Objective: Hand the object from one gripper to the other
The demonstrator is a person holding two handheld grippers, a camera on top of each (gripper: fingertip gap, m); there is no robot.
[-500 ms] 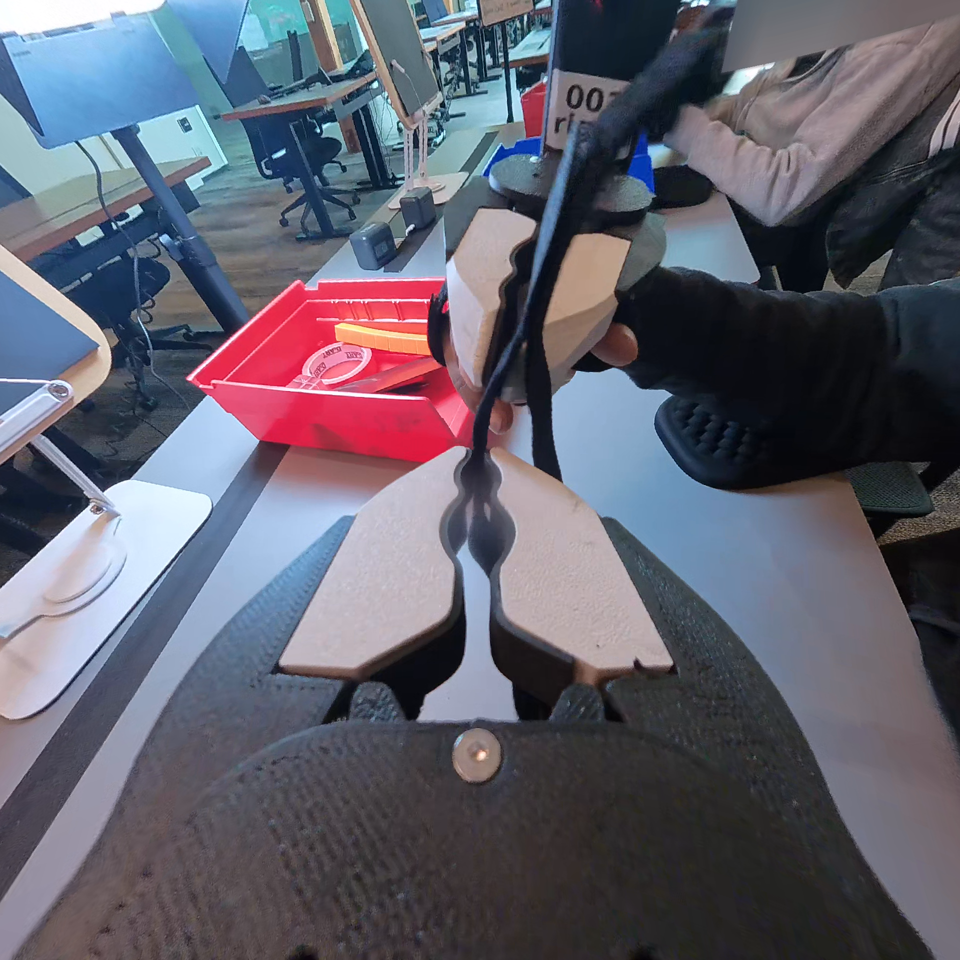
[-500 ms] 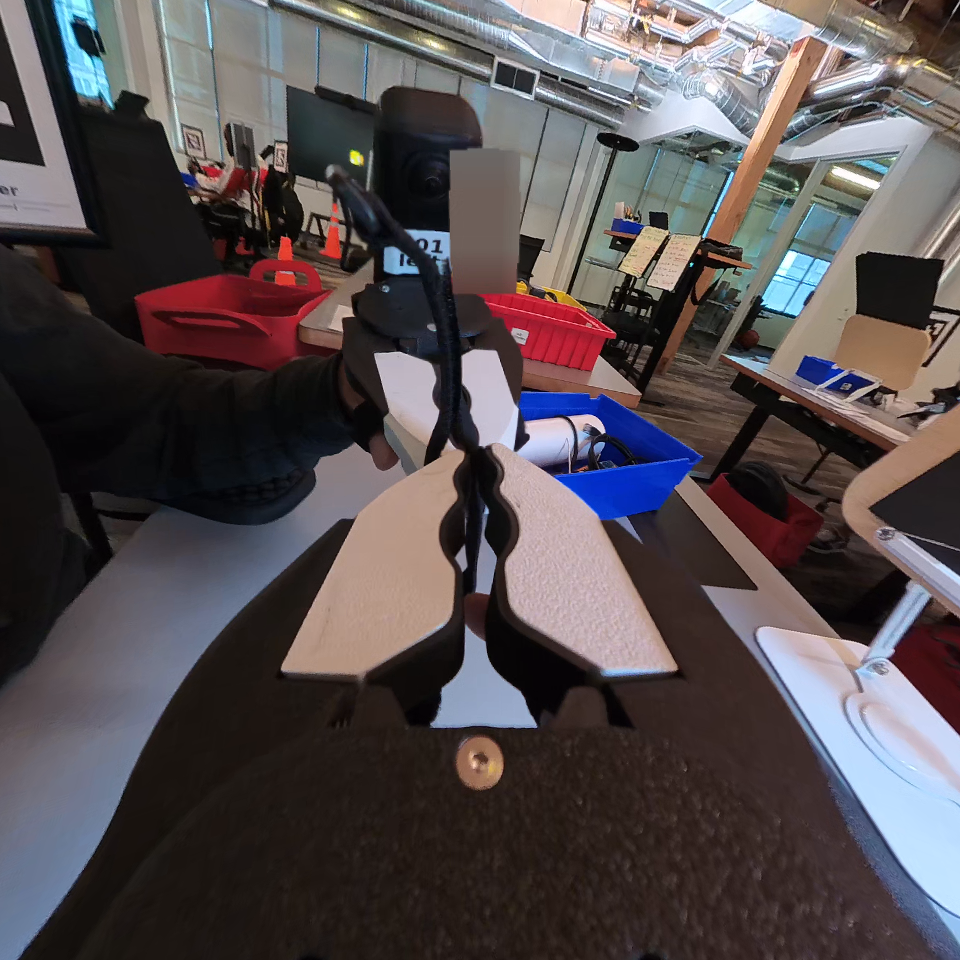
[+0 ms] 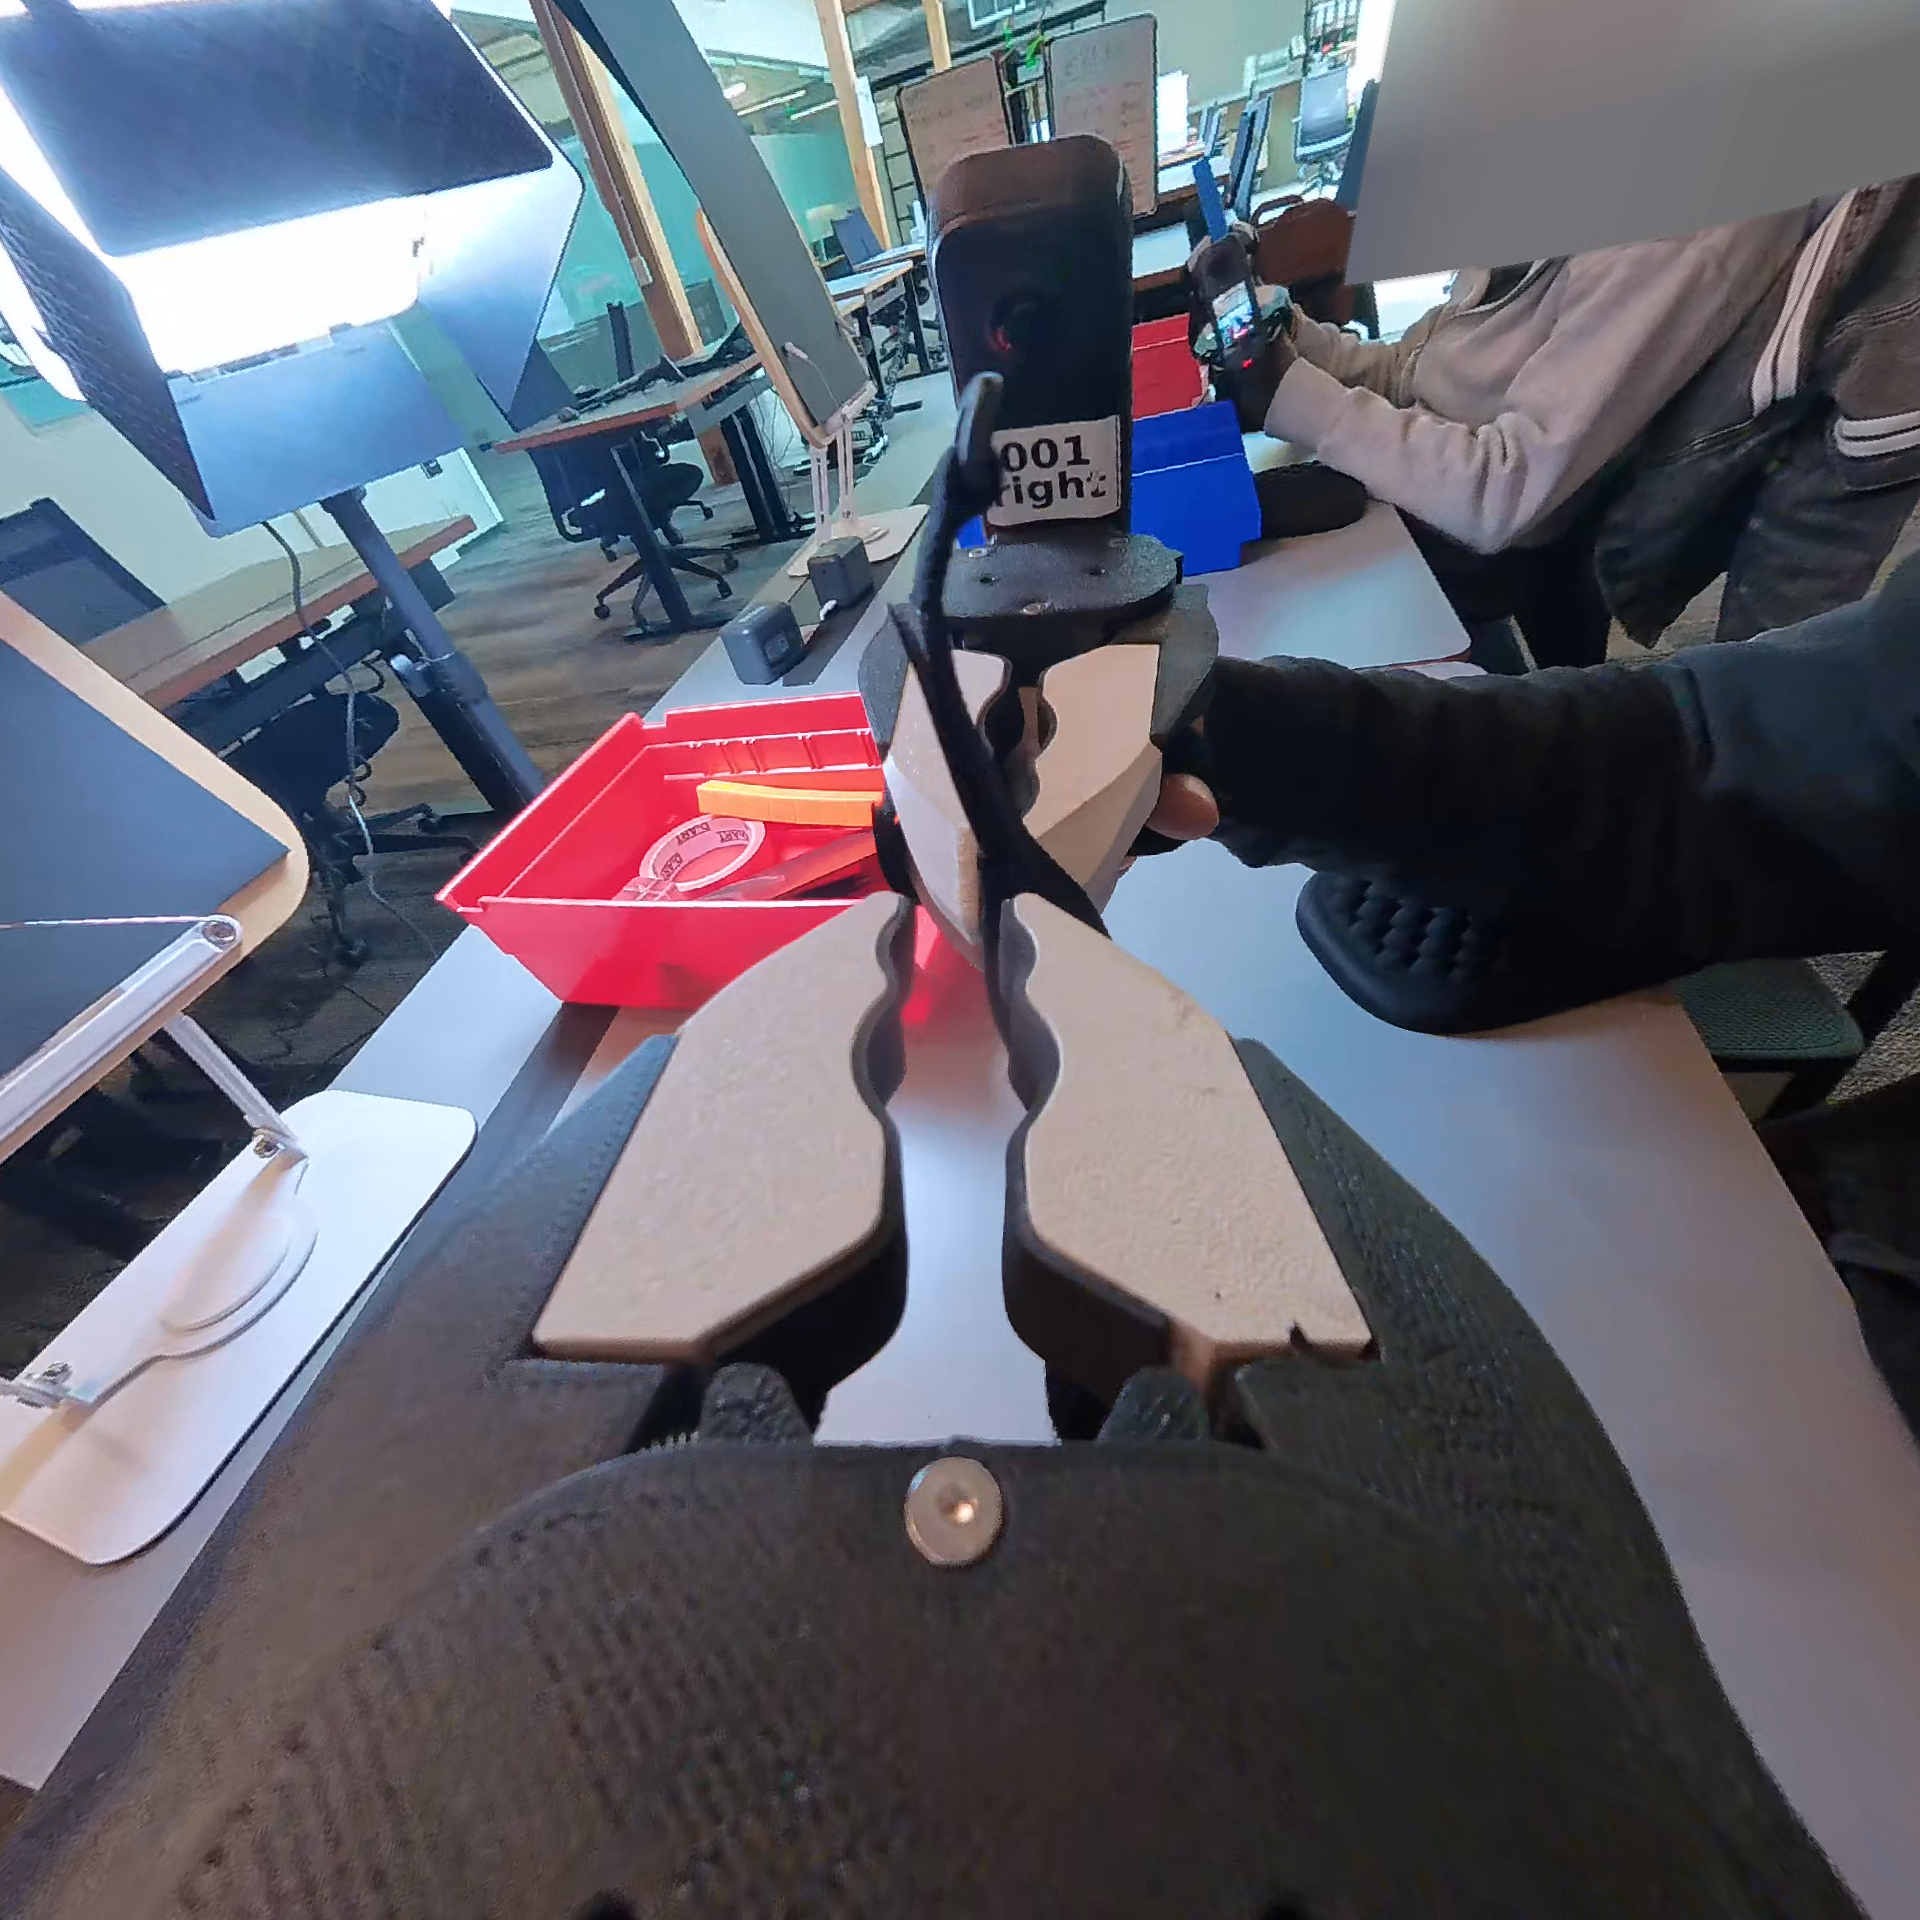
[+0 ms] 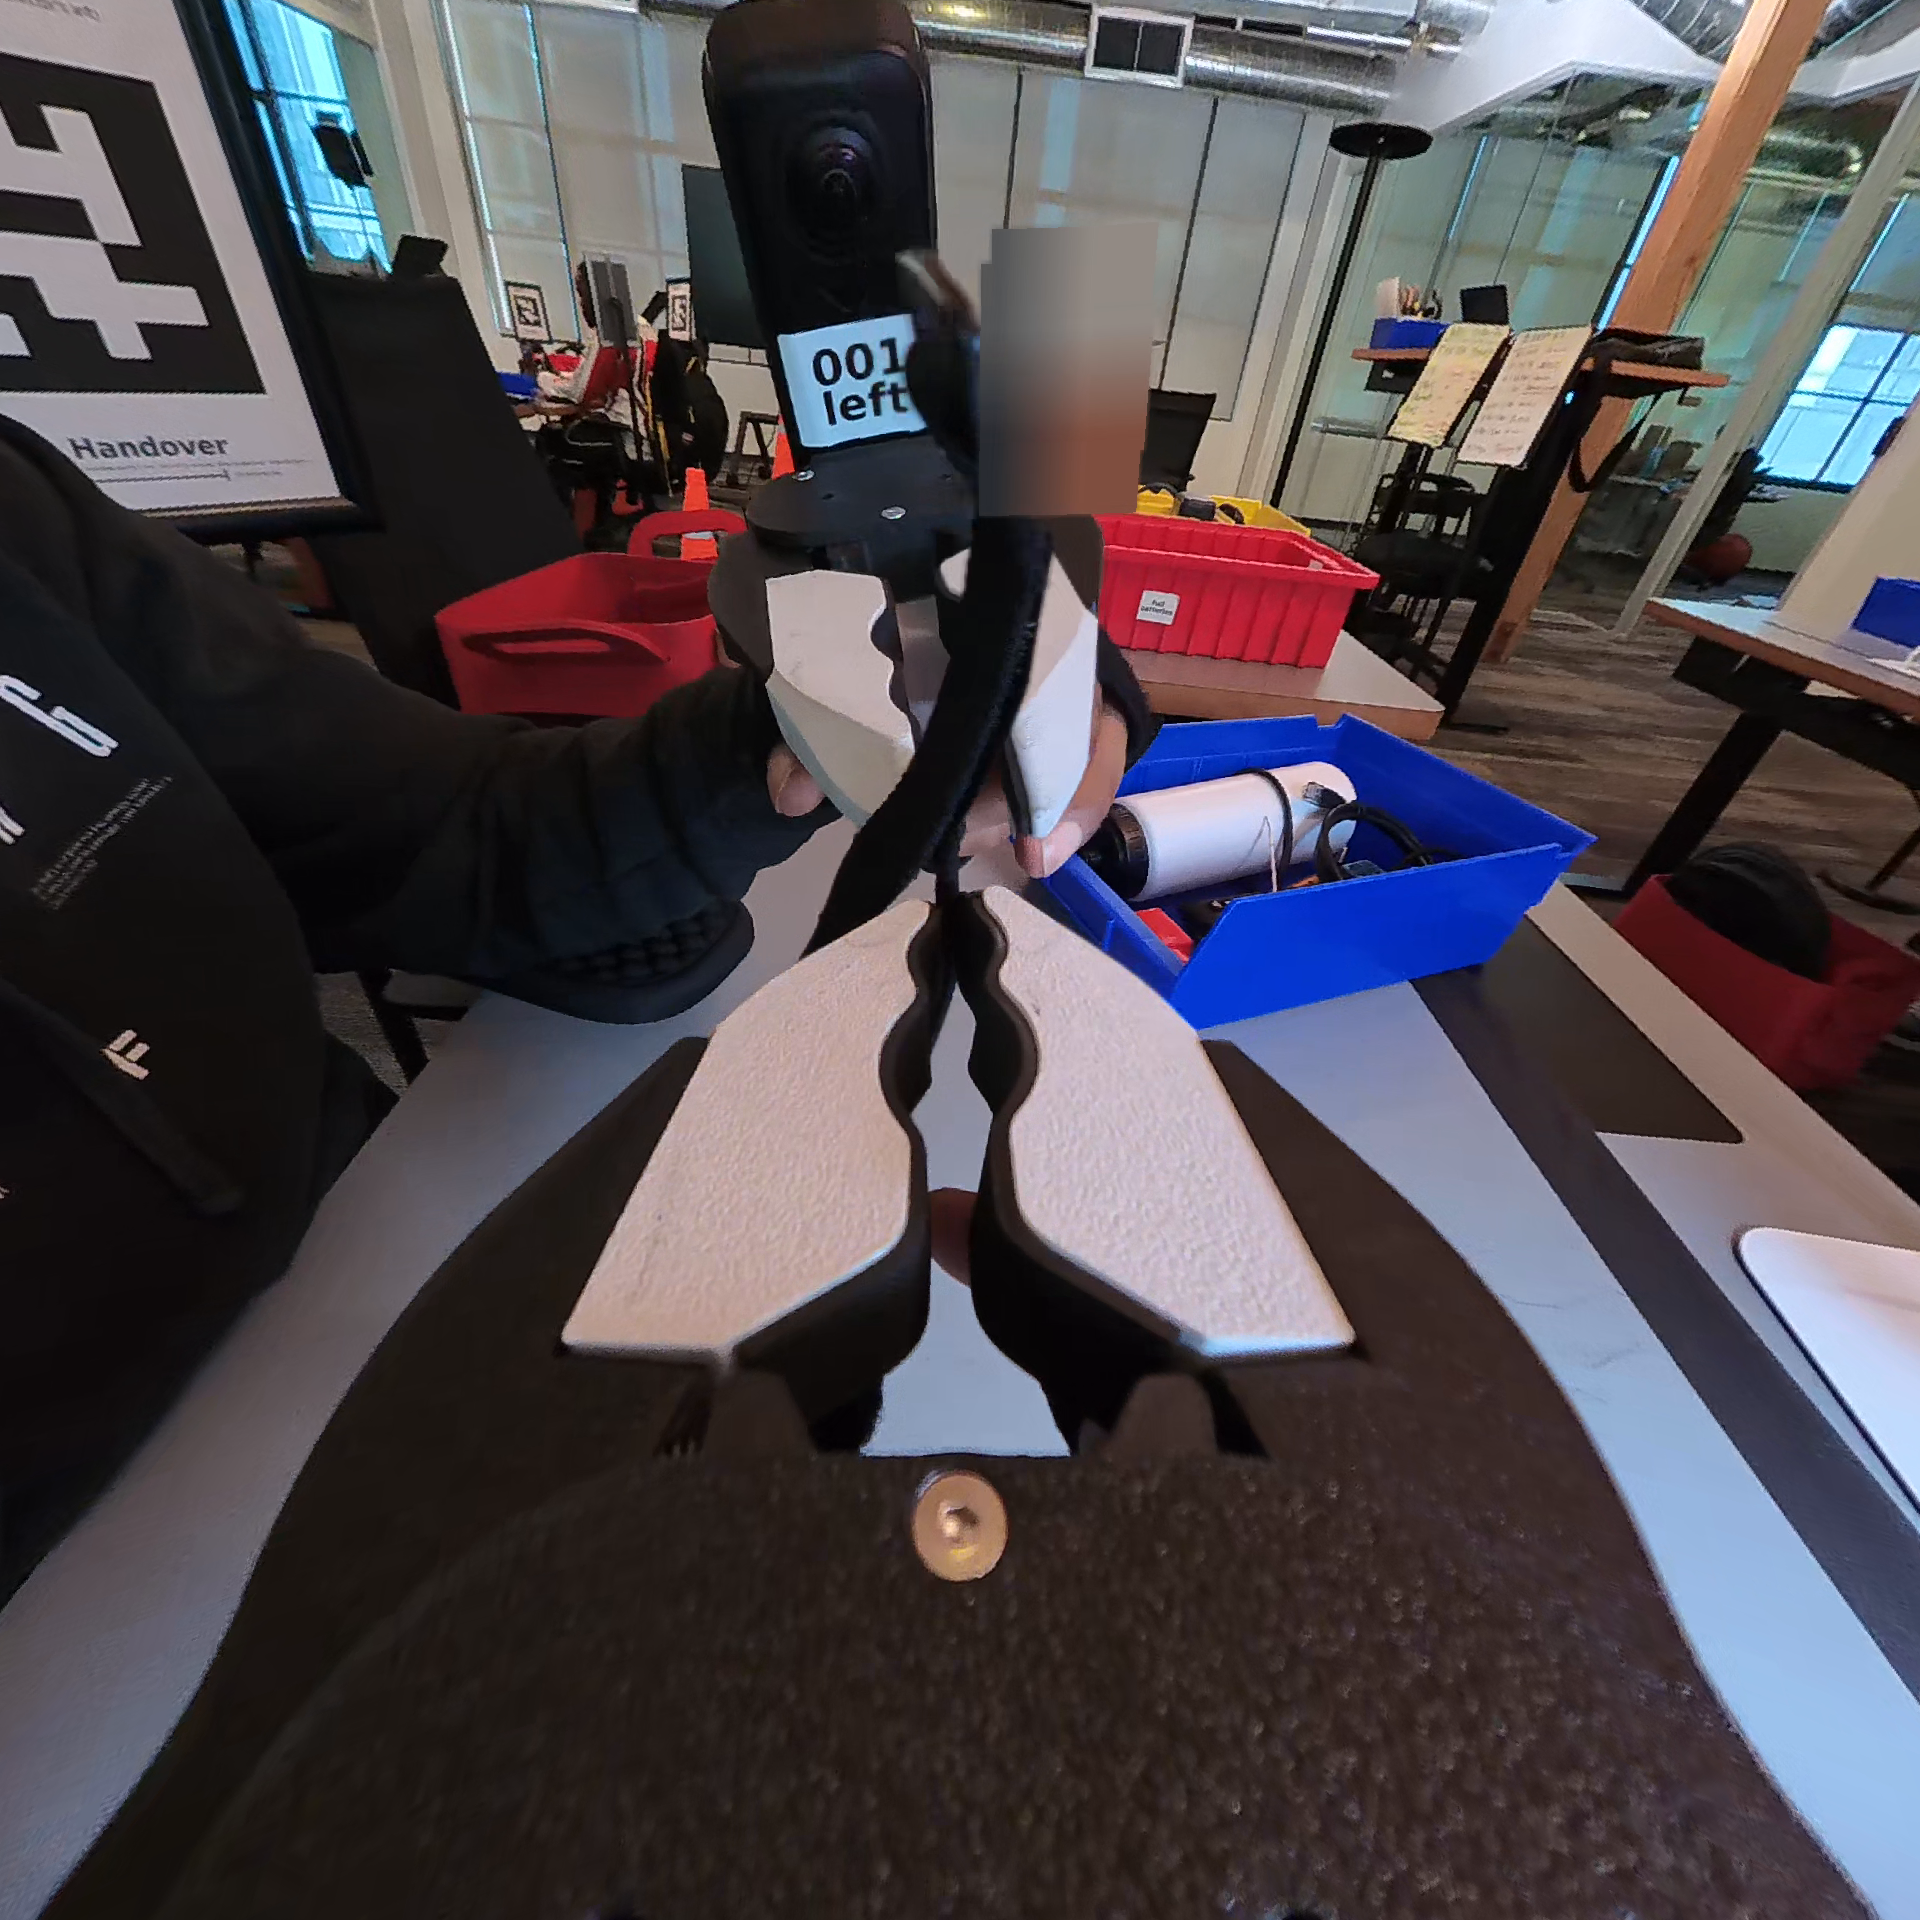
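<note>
The left wrist view takes in a red tray (image 3: 665, 935) at ten o'clock of the left gripper (image 3: 956, 925), with an orange bar (image 3: 790, 802) and a tape roll (image 3: 701, 852) inside, and a seated person in a pale sleeve (image 3: 1455, 416) at two o'clock; none of these show from the other side. The right wrist view shows a blue bin (image 4: 1340, 914) at two o'clock holding a white cylinder (image 4: 1226, 831) and cables, plus red bins (image 4: 1226, 597) behind. In the left wrist view the left gripper's fingers stand spread, with grey table (image 3: 1455, 1195) visible in the gap; the black strap (image 3: 982, 790) brushes the inner edge of the right-hand finger near its tip and runs up toward twelve o'clock across the face of the right gripper (image 3: 997, 862). In the right wrist view the right gripper (image 4: 956, 914) is pressed together at its tips, pinching the strap (image 4: 966, 727), which rises from there toward twelve o'clock and drapes over the left gripper (image 4: 961, 821), whose fingers sit apart. The strap hangs in the air between the two tools, above the table (image 4: 520, 1091).
</note>
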